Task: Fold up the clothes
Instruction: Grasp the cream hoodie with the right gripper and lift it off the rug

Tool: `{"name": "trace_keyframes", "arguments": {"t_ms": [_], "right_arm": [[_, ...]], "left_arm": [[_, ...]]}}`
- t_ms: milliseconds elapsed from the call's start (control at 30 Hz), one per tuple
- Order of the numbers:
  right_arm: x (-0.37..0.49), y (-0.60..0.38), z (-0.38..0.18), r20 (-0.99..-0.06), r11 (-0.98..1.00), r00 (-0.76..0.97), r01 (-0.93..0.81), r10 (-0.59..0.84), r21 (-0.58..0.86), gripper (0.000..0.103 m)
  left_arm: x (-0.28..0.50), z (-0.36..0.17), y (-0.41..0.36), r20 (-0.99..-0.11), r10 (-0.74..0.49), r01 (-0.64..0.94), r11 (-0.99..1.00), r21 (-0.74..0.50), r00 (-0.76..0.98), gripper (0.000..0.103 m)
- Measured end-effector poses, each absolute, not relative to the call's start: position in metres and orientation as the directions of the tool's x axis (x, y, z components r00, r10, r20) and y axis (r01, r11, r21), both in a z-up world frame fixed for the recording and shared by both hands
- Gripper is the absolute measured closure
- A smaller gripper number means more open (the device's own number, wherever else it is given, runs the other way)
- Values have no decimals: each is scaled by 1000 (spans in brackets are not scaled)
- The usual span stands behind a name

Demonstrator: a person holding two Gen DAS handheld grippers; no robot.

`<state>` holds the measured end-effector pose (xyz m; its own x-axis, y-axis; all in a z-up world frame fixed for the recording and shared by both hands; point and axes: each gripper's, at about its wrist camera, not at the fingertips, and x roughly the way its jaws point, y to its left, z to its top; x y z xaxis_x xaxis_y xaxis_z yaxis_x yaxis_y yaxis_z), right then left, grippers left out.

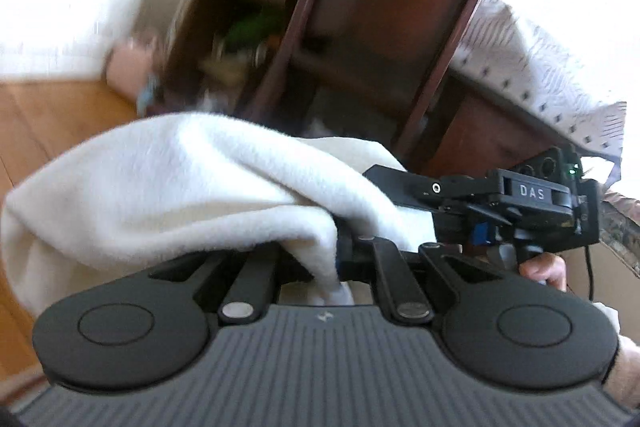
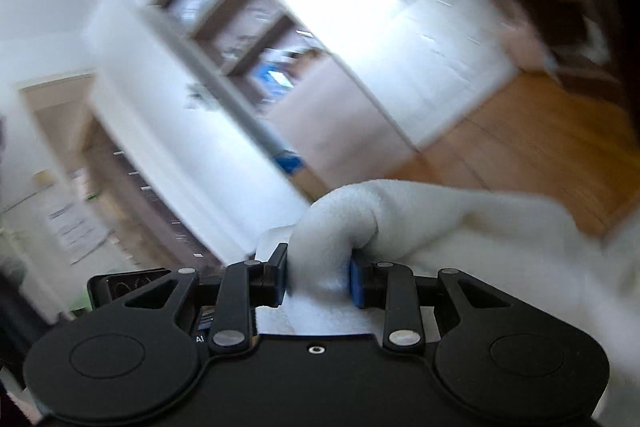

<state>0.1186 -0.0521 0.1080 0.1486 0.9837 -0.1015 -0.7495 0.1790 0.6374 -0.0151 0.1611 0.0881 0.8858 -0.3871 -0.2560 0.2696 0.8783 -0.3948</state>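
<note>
while pinched at two places and held up in the air, reads as a soft white fleece garment (image 1: 160, 187), thick and limp, sagging in a heavy fold between the two tongs above the wooden floor (image 1: 60, 131).

right gripper (image 2: 318, 283): clamped on a fat bunched roll of the fleece, blue pads (image 2: 358, 285) pressed into both flanks, jaws standing partly apart only because of that bulk. also seen from the left wrist view, level and to the right, with a hand (image 1: 544, 269) under it.

left gripper (image 1: 340, 259): closed down to almost nothing, tips buried under the drape; probably nipping a thin single edge where a tail of cloth drops between the fingers, though too covered and blurred to say more.

handling, as a judgement: light, not fragile, no stiffness at all, so no keeping of shape without tension. plush pile, hence good friction on the pads and little fear of slipping from the thick bunch; more risk at the thin left pinch if tugged hard. bulky when doubled, so likely to spring open after a fold.

best taken at corners or along a hem, a single layer per gripper, well apart, to spread flat. worth minding the dark wooden furniture (image 1: 400, 7) close behind.
</note>
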Motion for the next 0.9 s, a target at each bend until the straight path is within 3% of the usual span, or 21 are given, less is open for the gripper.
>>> {"name": "trace_keyframes", "arguments": {"t_ms": [67, 100, 133, 167, 233, 300, 367, 467, 567, 600, 900], "right_arm": [[104, -39, 117, -107, 165, 126, -796, 986, 582, 68], [98, -30, 111, -134, 186, 133, -810, 982, 556, 68], [89, -18, 99, -185, 229, 151, -806, 971, 546, 68], [81, -4, 80, -274, 306, 181, -788, 945, 534, 67], [66, 25, 36, -477, 458, 209, -736, 854, 498, 65], [55, 41, -7, -602, 505, 115, -679, 790, 533, 65], [44, 43, -36, -625, 503, 32, -627, 780, 595, 65], [37, 26, -40, -619, 536, 66, -578, 782, 615, 63], [50, 15, -35, -649, 591, 124, -566, 750, 575, 44], [57, 13, -33, -661, 618, 158, -560, 733, 552, 44], [82, -5, -29, -684, 792, 416, -429, 600, 434, 42]], "left_arm": [[-38, 90, 178, -292, -355, 237, 898, -372, 888, 91], [-50, 85, 188, -333, -319, 190, 911, -365, 887, 74], [-60, 72, 198, -405, -253, 102, 928, -359, 879, 49], [-69, 56, 206, -488, -174, -1, 941, -339, 855, 44], [-82, 12, 223, -680, 15, -231, 946, -229, 733, 44], [-97, -29, 231, -786, 155, -378, 920, -107, 599, 46], [-117, -49, 232, -789, 170, -417, 901, -118, 591, 47], [-145, -54, 229, -707, 101, -405, 871, -277, 700, 47], [-156, -62, 225, -612, 57, -348, 862, -368, 788, 47], [-156, -65, 224, -595, 43, -330, 863, -382, 802, 47], [-168, -93, 240, -610, -63, -290, 838, -462, 790, 47]]}}
